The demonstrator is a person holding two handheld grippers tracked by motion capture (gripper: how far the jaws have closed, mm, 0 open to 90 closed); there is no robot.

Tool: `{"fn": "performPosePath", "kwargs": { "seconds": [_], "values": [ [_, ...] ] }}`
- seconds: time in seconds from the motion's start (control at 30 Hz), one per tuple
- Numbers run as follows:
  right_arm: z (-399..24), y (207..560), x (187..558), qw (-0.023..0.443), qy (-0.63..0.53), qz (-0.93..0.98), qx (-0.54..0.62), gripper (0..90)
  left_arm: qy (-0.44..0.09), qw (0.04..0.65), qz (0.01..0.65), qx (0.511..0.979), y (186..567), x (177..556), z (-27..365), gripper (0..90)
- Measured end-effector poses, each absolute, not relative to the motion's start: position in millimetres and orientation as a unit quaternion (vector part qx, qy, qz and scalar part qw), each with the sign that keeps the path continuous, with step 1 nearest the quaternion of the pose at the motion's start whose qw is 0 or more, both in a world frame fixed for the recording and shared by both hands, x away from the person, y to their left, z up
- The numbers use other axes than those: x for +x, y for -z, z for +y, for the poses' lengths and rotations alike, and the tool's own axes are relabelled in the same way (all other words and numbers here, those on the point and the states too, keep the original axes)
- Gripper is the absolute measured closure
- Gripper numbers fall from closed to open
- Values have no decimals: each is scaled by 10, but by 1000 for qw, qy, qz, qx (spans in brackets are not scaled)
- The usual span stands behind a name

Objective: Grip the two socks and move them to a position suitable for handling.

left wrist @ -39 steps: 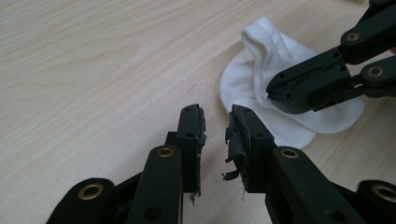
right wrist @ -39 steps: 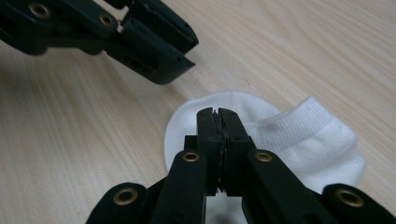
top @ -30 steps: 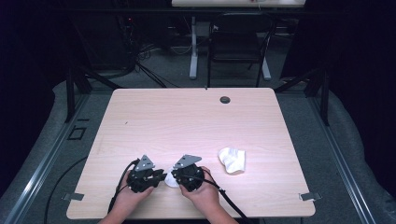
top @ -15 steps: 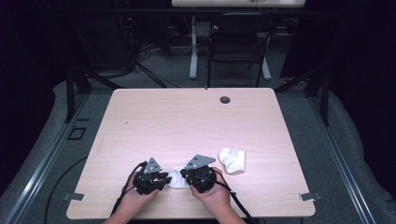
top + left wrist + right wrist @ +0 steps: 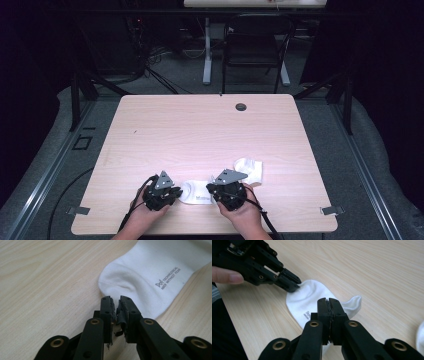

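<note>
High cam overhead; tongs cams close, both share sock (image 5: 150, 277).

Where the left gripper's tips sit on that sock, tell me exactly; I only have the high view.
Observer: The left gripper has its tips at the rounded toe edge of the sock. Its jaws have just been closing, and a slit remains between them.
Operator: Report whether cloth is pinched.
Observer: Cannot tell in the left gripper view; the pads look frayed.
Operator: Now the right one.
Observer: The right gripper is shut, seemingly on the sock's other end, which curls up off the table.
</note>
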State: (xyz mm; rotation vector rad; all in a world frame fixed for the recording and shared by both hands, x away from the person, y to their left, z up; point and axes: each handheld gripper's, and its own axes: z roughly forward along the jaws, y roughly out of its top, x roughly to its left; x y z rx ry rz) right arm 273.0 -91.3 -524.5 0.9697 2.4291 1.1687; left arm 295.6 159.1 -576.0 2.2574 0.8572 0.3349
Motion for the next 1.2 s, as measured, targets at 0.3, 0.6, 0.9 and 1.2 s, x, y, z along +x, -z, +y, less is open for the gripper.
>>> {"fn": "performPosePath", "kwargs": {
  "seconds": [0.3,0.6,0.9,1.2],
  "values": [
    [-1139,5347,2689,136,-384,841,356,888,-129,319,342,874,5718,2893,1611,888],
    [-1272,5489,2661,121,-356,849,372,882,-117,314,360,871,5702,2861,1683,888],
    [-1385,5418,2633,140,-391,821,393,822,-121,369,349,853,5596,2852,1720,806],
    [-1142,5566,2673,116,-368,850,359,821,-116,354,323,870,5723,2898,1591,756]
  ]
}}
